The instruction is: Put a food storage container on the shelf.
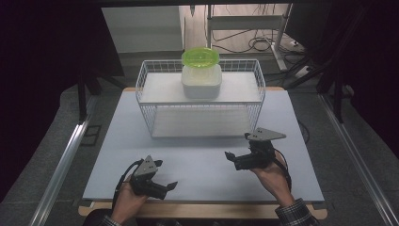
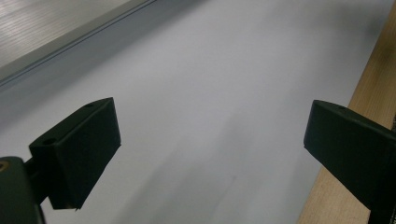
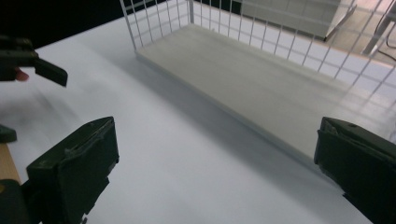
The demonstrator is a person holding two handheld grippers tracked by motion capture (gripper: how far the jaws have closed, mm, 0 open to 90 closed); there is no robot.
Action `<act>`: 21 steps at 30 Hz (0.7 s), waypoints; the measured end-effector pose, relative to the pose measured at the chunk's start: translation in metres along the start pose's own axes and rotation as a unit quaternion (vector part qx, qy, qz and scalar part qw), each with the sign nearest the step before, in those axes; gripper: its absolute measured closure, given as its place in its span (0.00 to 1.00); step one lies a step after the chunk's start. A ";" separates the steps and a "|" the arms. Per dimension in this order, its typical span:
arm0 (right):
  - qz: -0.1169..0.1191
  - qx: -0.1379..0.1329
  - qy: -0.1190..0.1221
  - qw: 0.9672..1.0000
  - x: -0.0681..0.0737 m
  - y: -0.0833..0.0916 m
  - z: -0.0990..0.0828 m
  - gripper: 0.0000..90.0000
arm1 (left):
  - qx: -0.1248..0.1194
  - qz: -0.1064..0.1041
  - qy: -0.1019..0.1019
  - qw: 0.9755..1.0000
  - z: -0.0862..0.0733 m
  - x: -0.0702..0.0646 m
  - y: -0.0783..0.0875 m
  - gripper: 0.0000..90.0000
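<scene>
The left gripper (image 1: 160,176) at lower left and the right gripper (image 1: 240,148) at lower right both gape wide and empty over the white table (image 1: 202,165), so probably nothing has begun; next likely means reaching up-frame to the lidded container (image 1: 202,80) atop the wire rack (image 1: 150,113).

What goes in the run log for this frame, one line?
left gripper: open, empty | right gripper: open, empty | tub: on rack top shelf | green lid: on tub

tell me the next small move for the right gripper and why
Probably lift the right gripper up and forward toward the white container with the green lid on the wire rack's top shelf. Both grippers are open and empty, and the container is the sole loose item.
</scene>
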State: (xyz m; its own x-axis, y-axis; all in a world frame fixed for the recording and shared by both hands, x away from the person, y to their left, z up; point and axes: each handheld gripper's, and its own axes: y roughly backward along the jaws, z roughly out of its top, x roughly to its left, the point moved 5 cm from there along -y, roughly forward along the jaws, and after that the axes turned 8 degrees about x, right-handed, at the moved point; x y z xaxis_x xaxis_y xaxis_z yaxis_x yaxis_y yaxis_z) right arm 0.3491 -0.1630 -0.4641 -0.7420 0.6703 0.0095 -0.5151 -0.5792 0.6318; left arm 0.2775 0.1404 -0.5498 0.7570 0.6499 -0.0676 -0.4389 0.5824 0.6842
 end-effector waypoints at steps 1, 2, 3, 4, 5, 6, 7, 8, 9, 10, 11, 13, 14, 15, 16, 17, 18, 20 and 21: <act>-0.001 0.003 -0.002 1.000 -0.001 0.000 -0.004 0.00 | 0.000 0.000 0.001 1.000 0.000 0.000 0.000 0.04; -0.002 0.006 -0.004 1.000 -0.002 -0.001 -0.007 0.00 | 0.000 0.000 0.001 1.000 0.000 0.000 0.000 0.04; -0.003 0.009 -0.005 1.000 -0.003 -0.001 -0.010 0.00 | 0.000 0.001 0.001 1.000 0.000 0.001 0.000 0.03; -0.004 0.011 -0.007 1.000 -0.003 -0.001 -0.013 0.00 | 0.000 0.001 0.001 1.000 0.000 0.001 0.000 0.03; -0.006 0.015 -0.008 1.000 -0.005 -0.001 -0.018 0.00 | 0.000 0.001 0.002 1.000 0.000 0.001 0.000 0.03; -0.007 0.019 -0.011 1.000 -0.006 -0.001 -0.021 0.00 | 0.000 0.002 0.002 1.000 0.000 0.001 0.000 0.03; -0.008 0.021 -0.013 1.000 -0.007 -0.001 -0.025 0.00 | 0.000 0.002 0.003 1.000 0.000 0.001 0.000 0.03; -0.009 0.023 -0.016 1.000 -0.008 -0.001 -0.027 0.00 | 0.000 0.002 0.003 1.000 0.000 0.001 0.000 0.03; -0.009 0.024 -0.018 1.000 -0.008 -0.001 -0.030 0.00 | 0.001 0.003 0.003 1.000 0.000 0.001 0.000 0.03; -0.011 0.025 -0.019 0.999 -0.009 -0.001 -0.034 0.00 | 0.001 0.003 0.004 1.000 0.000 0.001 0.000 0.03; -0.012 0.027 -0.019 0.999 -0.010 -0.001 -0.036 0.00 | 0.001 0.002 0.004 1.000 0.000 0.001 0.000 0.03; -0.014 0.032 -0.021 0.999 -0.011 -0.001 -0.041 0.00 | 0.001 0.003 0.003 1.000 0.000 0.001 0.000 0.03; -0.015 0.035 -0.022 0.999 -0.011 -0.001 -0.044 0.00 | 0.002 0.003 0.004 1.000 0.000 0.001 0.000 0.03; -0.016 0.036 -0.023 0.999 -0.012 -0.001 -0.046 0.00 | 0.002 0.004 0.004 1.000 -0.001 0.001 0.000 0.03; -0.017 0.038 -0.022 0.999 -0.012 -0.001 -0.048 0.00 | 0.002 0.004 0.004 1.000 -0.001 0.001 0.000 0.03; -0.018 0.040 -0.023 0.999 -0.012 -0.001 -0.050 0.00 | 0.002 0.004 0.004 1.000 -0.001 0.001 0.000 0.03; -0.020 0.042 -0.023 0.999 -0.012 -0.001 -0.052 0.00 | 0.002 0.005 0.003 1.000 -0.001 0.001 -0.001 0.03; -0.020 0.046 -0.024 0.998 -0.013 -0.002 -0.056 0.00 | 0.002 0.006 0.003 1.000 -0.001 0.002 -0.001 0.03; -0.021 0.048 -0.024 0.998 -0.013 -0.002 -0.058 0.00 | 0.002 0.006 0.002 1.000 -0.001 0.001 -0.001 0.03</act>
State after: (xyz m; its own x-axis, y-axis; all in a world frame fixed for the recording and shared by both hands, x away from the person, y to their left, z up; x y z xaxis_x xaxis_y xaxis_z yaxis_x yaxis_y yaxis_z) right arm 0.3350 -0.1976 -0.5104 -0.6982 0.7157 0.0164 -0.5008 -0.5047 0.7032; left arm 0.2786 0.1413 -0.5512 0.7492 0.6594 -0.0625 -0.4461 0.5721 0.6883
